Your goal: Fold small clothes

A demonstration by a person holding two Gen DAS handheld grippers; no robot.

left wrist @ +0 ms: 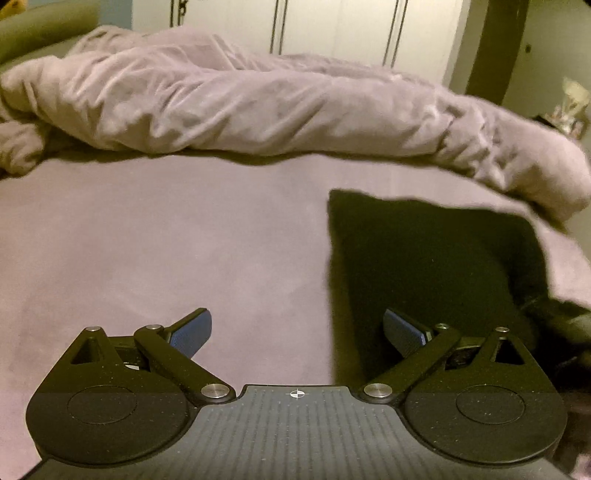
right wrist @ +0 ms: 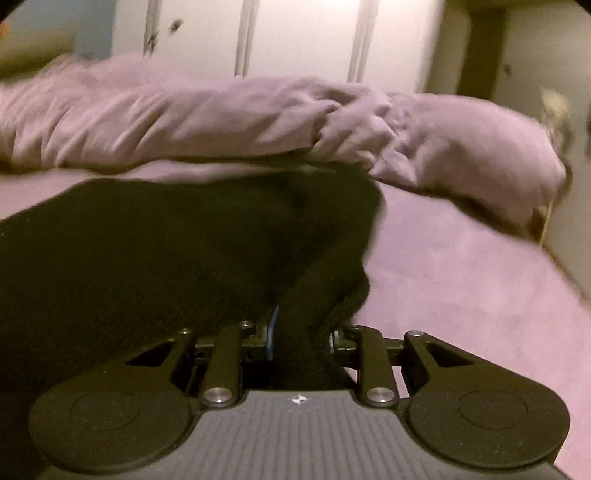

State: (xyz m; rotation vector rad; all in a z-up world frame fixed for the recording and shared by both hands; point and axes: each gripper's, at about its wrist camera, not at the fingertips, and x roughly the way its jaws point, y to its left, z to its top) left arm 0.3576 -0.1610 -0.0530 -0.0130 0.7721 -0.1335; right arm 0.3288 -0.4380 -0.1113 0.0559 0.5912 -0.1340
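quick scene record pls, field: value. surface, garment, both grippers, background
surface: bed sheet, mauve, smooth
garment: black garment, lying on the sheet, one end bunched and lifted
left gripper: open, holds nothing, over the garment's left edge
right gripper: shut on a bunched fold of the garment
background: rumpled duvet heaped behind the garment; white wardrobe doors beyond
image quality: right wrist view is motion-blurred
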